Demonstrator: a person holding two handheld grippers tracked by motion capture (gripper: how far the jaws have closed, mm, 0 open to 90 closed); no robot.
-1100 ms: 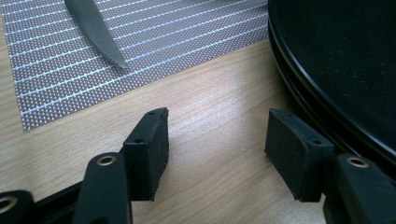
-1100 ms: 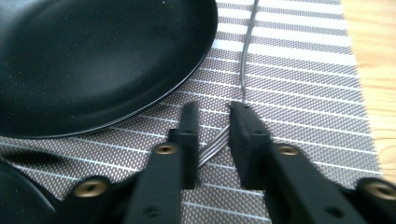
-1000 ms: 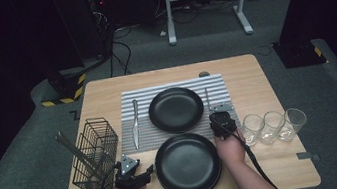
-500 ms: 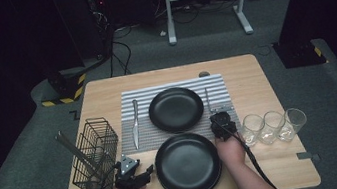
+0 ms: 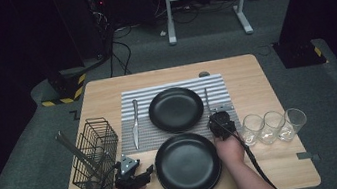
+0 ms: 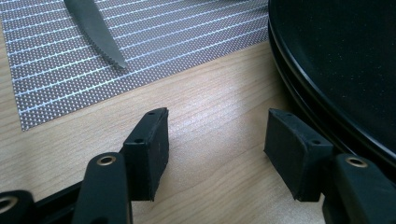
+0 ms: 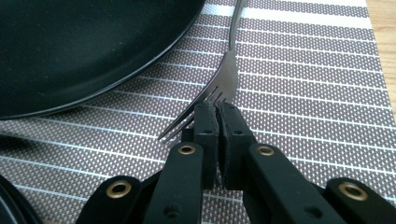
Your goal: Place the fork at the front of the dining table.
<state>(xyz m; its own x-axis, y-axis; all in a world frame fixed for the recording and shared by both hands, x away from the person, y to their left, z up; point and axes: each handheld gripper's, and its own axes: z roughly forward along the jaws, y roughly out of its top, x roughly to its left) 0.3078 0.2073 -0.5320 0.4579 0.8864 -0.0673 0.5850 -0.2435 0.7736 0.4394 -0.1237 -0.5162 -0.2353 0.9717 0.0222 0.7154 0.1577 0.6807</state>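
We see a wire basket [image 5: 95, 153] at table's left edge w/ what may be a utensil inside, knife [image 5: 135, 122] on striped mat [image 5: 175, 87], three glasses [image 5: 274, 125] at right

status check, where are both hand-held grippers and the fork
Right hand-held gripper shut on fork tines, on striped mat. Left hand-held gripper open, empty, beside near black plate. Nothing in the way.

A shiny silver metal fork [image 7: 224, 79] lies on a woven striped grey cloth placemat [image 7: 303, 93]. The round black plate [image 7: 79, 46] looks glossy. The pale wooden table [image 6: 219, 126] shows smooth grain.
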